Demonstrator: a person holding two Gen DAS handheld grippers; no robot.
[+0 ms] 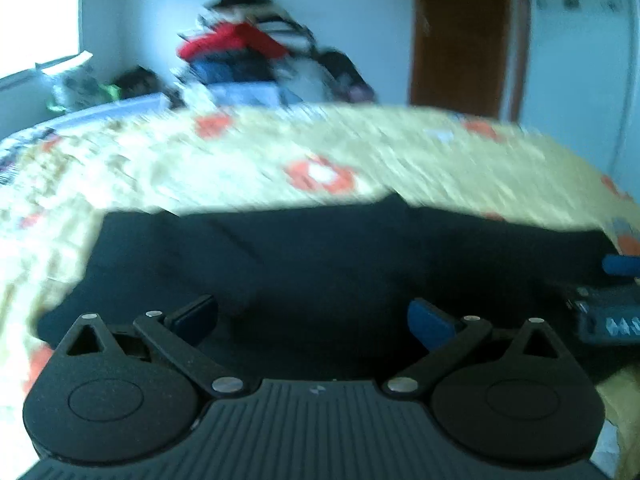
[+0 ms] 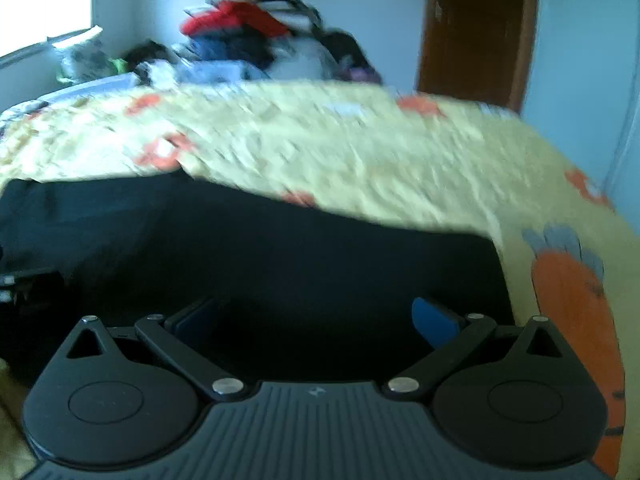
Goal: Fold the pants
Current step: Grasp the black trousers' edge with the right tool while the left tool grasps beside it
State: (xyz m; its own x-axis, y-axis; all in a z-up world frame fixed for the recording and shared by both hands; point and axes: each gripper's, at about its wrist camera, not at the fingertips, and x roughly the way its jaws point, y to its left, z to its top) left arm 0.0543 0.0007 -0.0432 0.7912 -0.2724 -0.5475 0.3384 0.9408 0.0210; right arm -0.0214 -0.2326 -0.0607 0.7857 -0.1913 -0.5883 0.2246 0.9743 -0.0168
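Note:
Dark navy pants (image 1: 320, 256) lie flat across a yellow bedspread (image 1: 248, 160) with orange flowers. My left gripper (image 1: 312, 318) hovers low over their near edge, open, with nothing between its blue pads. At the right edge of the left wrist view the other gripper (image 1: 612, 312) shows. In the right wrist view the pants (image 2: 300, 256) fill the lower middle, and my right gripper (image 2: 316, 318) stands open over the dark cloth, also holding nothing. Both views are motion-blurred.
A heap of clothes (image 1: 248, 52) with a red piece is piled beyond the far side of the bed. A brown door (image 1: 460, 32) stands at the right, a bright window (image 1: 36, 16) at the left. The bedspread (image 2: 360, 152) extends past the pants.

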